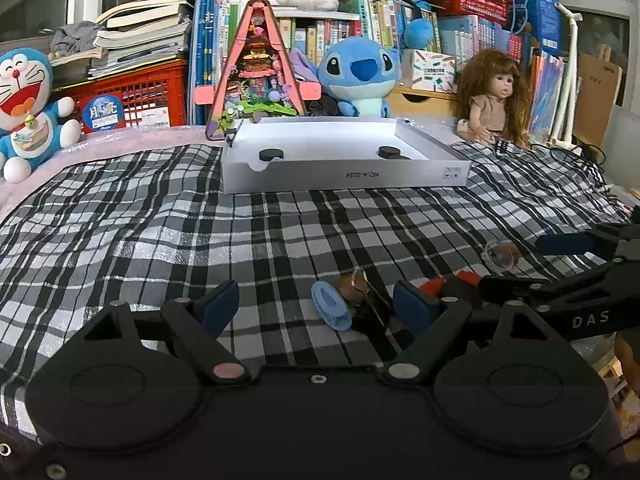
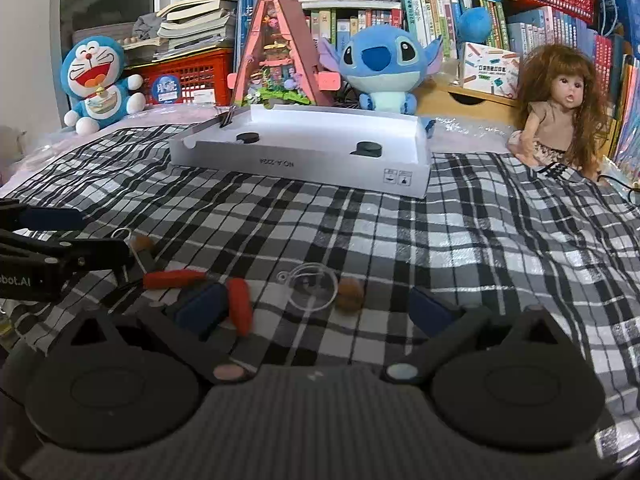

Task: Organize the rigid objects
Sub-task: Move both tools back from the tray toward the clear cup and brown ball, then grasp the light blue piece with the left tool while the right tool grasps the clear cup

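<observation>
Left tool (image 1: 316,304): matte black housing, two round raised discs, angular black linkage arms with silver pivot pins, dark blue finger pads (image 1: 220,306). Small screws along the lower edge. Right tool (image 2: 316,312): same build and blue pads (image 2: 434,314); white lettering "DAS" on its side.

Looking like a home bedroom: plush toys (image 1: 24,108), a doll (image 2: 560,112) and crammed bookshelves (image 1: 320,32) crowding a plaid-covered bed (image 1: 200,220).
</observation>
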`<state>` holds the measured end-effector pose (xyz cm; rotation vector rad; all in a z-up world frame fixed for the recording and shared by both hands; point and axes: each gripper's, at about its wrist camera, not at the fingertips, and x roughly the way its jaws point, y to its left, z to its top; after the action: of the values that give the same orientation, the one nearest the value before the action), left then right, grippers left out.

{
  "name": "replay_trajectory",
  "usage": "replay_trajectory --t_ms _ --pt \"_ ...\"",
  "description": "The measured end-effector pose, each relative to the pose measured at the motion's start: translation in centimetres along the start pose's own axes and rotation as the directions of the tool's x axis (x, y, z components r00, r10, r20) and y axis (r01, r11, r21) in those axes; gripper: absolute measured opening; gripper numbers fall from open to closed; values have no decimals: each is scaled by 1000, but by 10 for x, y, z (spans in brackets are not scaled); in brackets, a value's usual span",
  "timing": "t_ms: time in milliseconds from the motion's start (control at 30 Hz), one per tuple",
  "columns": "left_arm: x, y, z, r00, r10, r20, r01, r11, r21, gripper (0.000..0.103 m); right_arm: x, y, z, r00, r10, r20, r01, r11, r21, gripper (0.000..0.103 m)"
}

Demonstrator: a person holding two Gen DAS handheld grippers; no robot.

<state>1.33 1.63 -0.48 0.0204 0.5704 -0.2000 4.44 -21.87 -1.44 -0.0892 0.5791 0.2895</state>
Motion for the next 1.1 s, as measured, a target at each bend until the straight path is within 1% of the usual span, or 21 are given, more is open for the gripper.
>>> replay_trajectory --t_ms 100,167,200,267,367,400,433,467,500,533,567,600,667,800,867,1100 --pt "-1 -2 -2 1000 -13 -13 14 1000 8 78 0 3 -3 1000 0 -6 0 1000 -14 98" --pt "-2 -3 -2 1000 -24 -16 24 1000 9 72 0 4 -4 1000 1 0 -1 1000 -17 96" --pt "-2 -4 -3 1000 -23 -16 23 1000 9 71 -1 5 -4 1000 2 4 -2 1000 -16 94" --pt "-3 -4 -3 1000 -16 -14 16 1000 4 64 -3 5 -5 1000 3 14 -3 1000 -12 91" --pt "-8 -1 -2 1000 -12 -6 11 1000 -11 59 -6 4 -4 999 -2 34 2 1000 -8 84" --pt "-9 0 -2 1000 -9 -3 9 1000 -10 57 -7 3 -4 999 -3 42 3 1000 -4 81" --pt "-10 1 -1 1000 -4 -1 4 1000 -7 53 -8 2 -3 999 -5 48 5 1000 1 79" --pt "-12 0 -1 1000 6 0 -6 1000 6 49 -9 2 -2 999 -10 51 10 1000 5 75" --pt "-12 0 -1 1000 13 -2 -13 1000 22 47 -9 1 -2 999 -17 50 16 1000 8 69" --pt "-12 -1 -1 1000 20 -8 -20 999 39 44 -8 0 -1 999 -22 48 22 1000 12 66" --pt "-11 -2 -2 1000 26 -13 -25 998 55 41 -8 -1 -1 999 -26 46 26 1000 15 61" --pt "-10 -3 -3 999 28 -17 -27 998 61 40 -7 -2 -1 999 -28 42 27 999 19 58" --pt "-8 -3 -4 999 26 -29 -24 998 58 35 -4 -2 -1 999 -28 35 27 999 23 53" --pt "-3 -3 -6 999 28 -45 -27 999 36 30 -3 2 -3 998 -39 40 38 999 20 41" --pt "0 -2 -6 998 33 -47 -31 999 30 30 -4 4 -3 998 -40 47 40 999 10 37" --pt "9 -1 -1 998 38 -53 -38 999 8 30 -4 9 -1 999 -23 46 24 999 -21 37"
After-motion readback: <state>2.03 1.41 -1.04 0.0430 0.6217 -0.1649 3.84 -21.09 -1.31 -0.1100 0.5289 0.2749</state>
